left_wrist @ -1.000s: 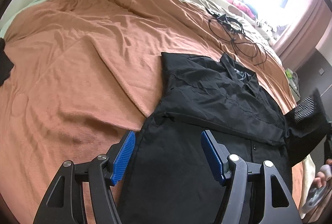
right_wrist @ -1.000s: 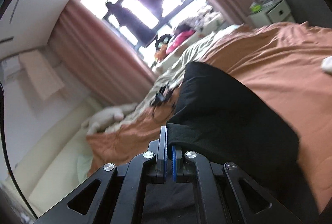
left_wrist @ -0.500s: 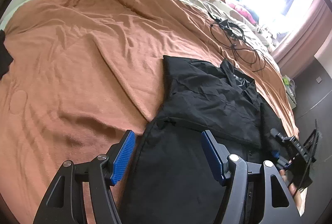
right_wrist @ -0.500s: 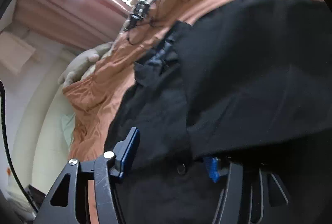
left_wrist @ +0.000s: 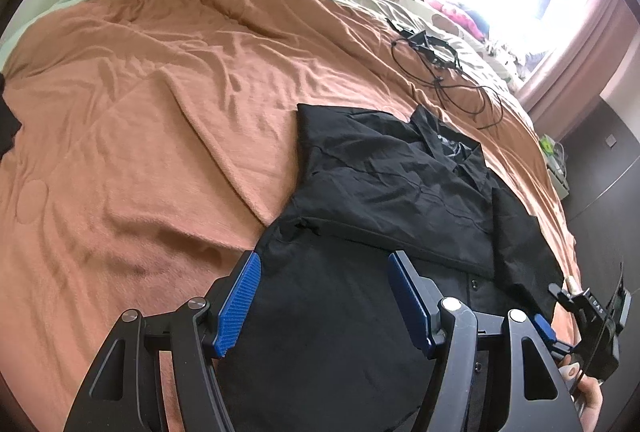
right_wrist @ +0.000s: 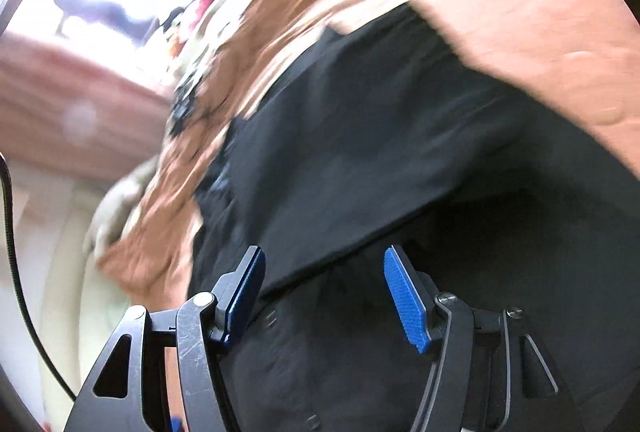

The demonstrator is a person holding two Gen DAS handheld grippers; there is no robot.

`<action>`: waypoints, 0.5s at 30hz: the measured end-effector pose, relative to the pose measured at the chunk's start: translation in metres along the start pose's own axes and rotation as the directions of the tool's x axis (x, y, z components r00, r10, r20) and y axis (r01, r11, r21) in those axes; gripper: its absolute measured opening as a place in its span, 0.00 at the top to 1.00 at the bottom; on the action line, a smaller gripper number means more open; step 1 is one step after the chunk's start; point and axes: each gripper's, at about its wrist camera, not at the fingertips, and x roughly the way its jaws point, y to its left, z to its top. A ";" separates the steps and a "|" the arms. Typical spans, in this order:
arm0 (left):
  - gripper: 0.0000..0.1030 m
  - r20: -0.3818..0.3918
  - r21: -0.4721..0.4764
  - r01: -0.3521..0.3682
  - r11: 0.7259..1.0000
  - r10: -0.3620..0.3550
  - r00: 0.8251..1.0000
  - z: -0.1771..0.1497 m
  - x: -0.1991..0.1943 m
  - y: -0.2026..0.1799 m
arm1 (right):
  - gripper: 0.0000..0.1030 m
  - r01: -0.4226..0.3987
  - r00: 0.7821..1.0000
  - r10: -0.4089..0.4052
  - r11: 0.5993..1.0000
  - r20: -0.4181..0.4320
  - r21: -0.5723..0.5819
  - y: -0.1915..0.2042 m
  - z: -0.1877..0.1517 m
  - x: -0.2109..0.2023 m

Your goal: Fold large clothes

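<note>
R gripper (right_wrist: pixel 324 296): jaws wide, have just been opening; nothing pinched. The folded edge of the black shirt (left_wrist: pixel 400 192) runs across just beyond its blue pads (right_wrist: pixel 404 304), cloth under and ahead of them, not pressed between. View is blurred, so exact contact w/ fabric can't be told.

L gripper (left_wrist: pixel 324 300): jaws also wide, holding nothing, hovering over the shirt's lower front panel. Ribbed blue pads straddle bare black cloth; no pinch.

Key relation: shirt lies straight ahead of and below both grippers, collar (left_wrist: pixel 448 140) at the far end, hem nearest the person. Long axis runs away from the grippers, roughly near-to-far. Both side parts already lie folded inward over the body; the left one makes a diagonal edge across the mid-chest. R gripper sits at the shirt's right edge, L over its left half, so each is near its own side of the hem. Judgement: next fold is prob. lengthwise, hem up toward collar, needing both grippers to pinch near corners.

Materials: shirt is thin, matte, slightly crinkly woven cloth w/ small buttons down the placket; limp, will sag and slip if only one layer is caught. It rests on a soft rust-orange blanket (left_wrist: pixel 160 112), fuzzy and rumpled, covering the bed. Thin black cables (left_wrist: pixel 444 72) lie beyond the collar, apart from the shirt.
</note>
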 end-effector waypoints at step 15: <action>0.34 0.029 -0.036 0.007 0.999 -0.006 1.000 0.008 -0.022 0.008 | 0.96 0.016 0.985 -0.003 0.997 0.170 -0.079 0.000 0.023 -0.009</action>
